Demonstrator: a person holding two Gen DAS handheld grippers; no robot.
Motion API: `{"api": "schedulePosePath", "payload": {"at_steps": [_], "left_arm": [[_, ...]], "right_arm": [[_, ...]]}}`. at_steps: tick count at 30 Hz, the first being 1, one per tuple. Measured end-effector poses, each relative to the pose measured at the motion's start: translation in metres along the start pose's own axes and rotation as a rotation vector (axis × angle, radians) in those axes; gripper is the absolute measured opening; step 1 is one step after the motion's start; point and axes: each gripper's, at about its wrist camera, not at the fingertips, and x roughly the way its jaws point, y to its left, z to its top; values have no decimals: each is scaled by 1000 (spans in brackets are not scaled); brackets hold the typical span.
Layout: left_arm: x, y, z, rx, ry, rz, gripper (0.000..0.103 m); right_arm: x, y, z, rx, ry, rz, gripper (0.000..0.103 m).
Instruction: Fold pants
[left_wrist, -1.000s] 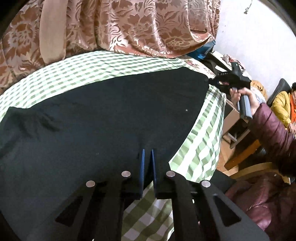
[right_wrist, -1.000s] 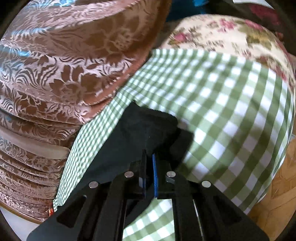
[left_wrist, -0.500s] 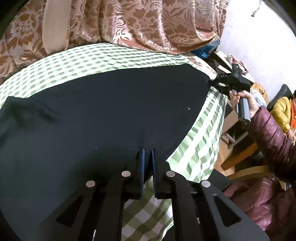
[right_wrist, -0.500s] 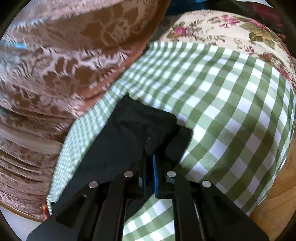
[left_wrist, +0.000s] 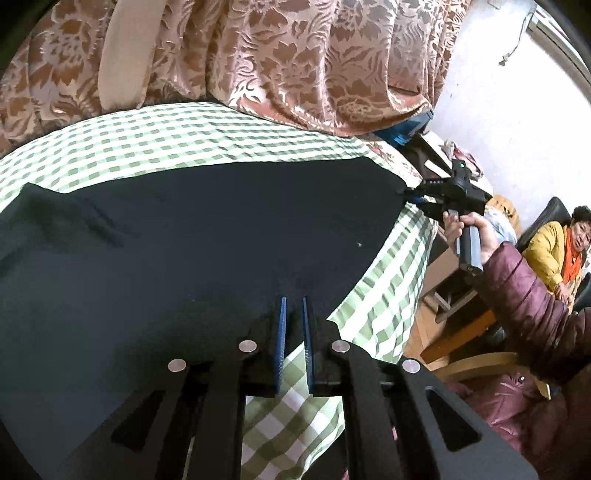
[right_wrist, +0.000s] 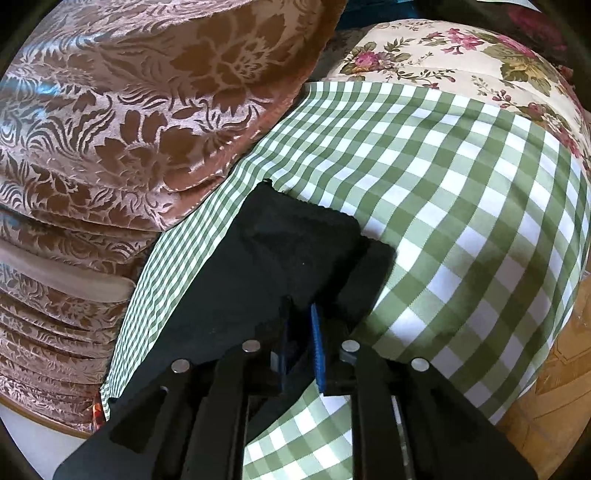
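Observation:
Black pants (left_wrist: 192, 243) lie spread flat on a green-checked tablecloth (left_wrist: 155, 133). My left gripper (left_wrist: 293, 306) is shut on the near edge of the pants, with its blue pads close together on the fabric. My right gripper (right_wrist: 299, 314) is shut on a far corner of the pants (right_wrist: 295, 240), lifting it slightly. The right gripper also shows in the left wrist view (left_wrist: 413, 192), at the pants' far right corner, held by a hand.
Brown floral curtains (left_wrist: 277, 55) hang behind the table. A floral cloth (right_wrist: 461, 55) lies beyond the checked one. The table edge (left_wrist: 391, 306) drops off on the right toward a wooden chair (left_wrist: 472, 362) and a seated person in yellow (left_wrist: 557, 251).
Both grippers have pulled the pants tauter and flatter on the cloth. The far corner has shifted slightly with the right gripper. Both holds are unchanged.

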Motion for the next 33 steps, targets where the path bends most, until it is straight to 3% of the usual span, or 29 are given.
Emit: {"api": "schedulePosePath", "payload": {"at_steps": [8,17,20,22,24,27,28,30,33], "left_arm": [[-2,6,-1,-18,-12,8,6],[-11,16,0,-52,-55,77,6],[-15,16,-2,-50,-65,93,6],[-15,15,-2,-30,-62,124,12],[-15,15,-2,-28,-64,107,13],[-12,11,-1,-4,-60,120,13],[-9,8,-1,5,-54,118,15],[-5,3,-1,29,-44,131,51],[3,-7,-3,79,-35,137,55]], "right_arm": [[11,0,4,-24,8,-51,5],[10,-3,3,-29,7,-57,5],[5,-2,1,-17,8,-44,9],[-3,1,-2,-18,-2,-37,12],[-12,6,-5,-23,-12,-27,22],[-27,15,-14,-36,-32,11,22],[-31,17,-18,-39,-35,25,22],[-37,20,-26,-32,-36,52,22],[-42,23,-38,-35,-30,84,22]]}}
